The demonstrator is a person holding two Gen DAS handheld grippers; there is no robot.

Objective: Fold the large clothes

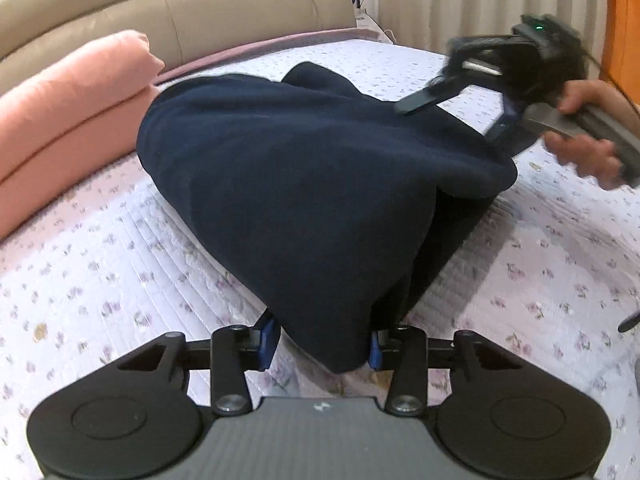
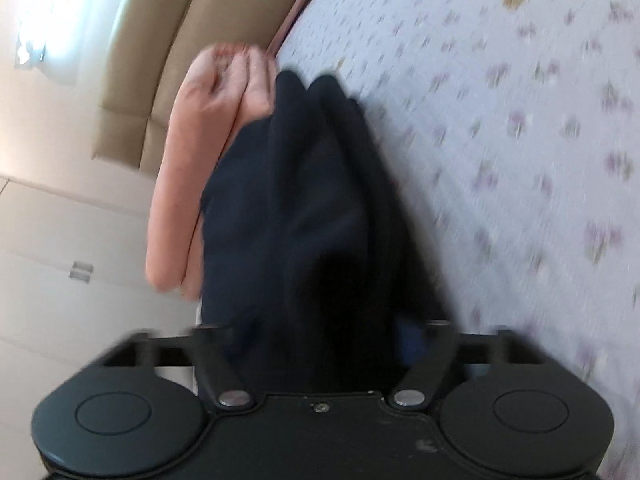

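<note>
Setting: I am looking at a bed with a quilted white bedspread printed with small purple flowers [image 1: 120,248], and a padded beige leather headboard [image 1: 180,12] behind it.

Garment: the dark navy fleece garment [image 1: 300,184] lies bunched in a rounded heap on the bedspread, mid-bed, partly doubled over itself.

Left gripper: the black two-finger left gripper [image 1: 322,344] sits at the near end of the heap. A fold of the navy fabric drops down between its blue fingertip pads [image 1: 267,342], and the pads press on that fold from both sides, so I read it as clamped on the garment.

Right gripper: seen from the left wrist view, the black right gripper [image 1: 460,100] hangs over the far right edge of the heap, held by a person's hand [image 1: 588,128]. Its jaws stand wide apart. In its own view the navy cloth fills the space between the fingers, but I see no pad pressing on it. That view is blurred.

Neighbour: a folded salmon-pink blanket [image 1: 68,120] lies against the headboard, just beside the heap's left side; touching or not I cannot tell.
</note>
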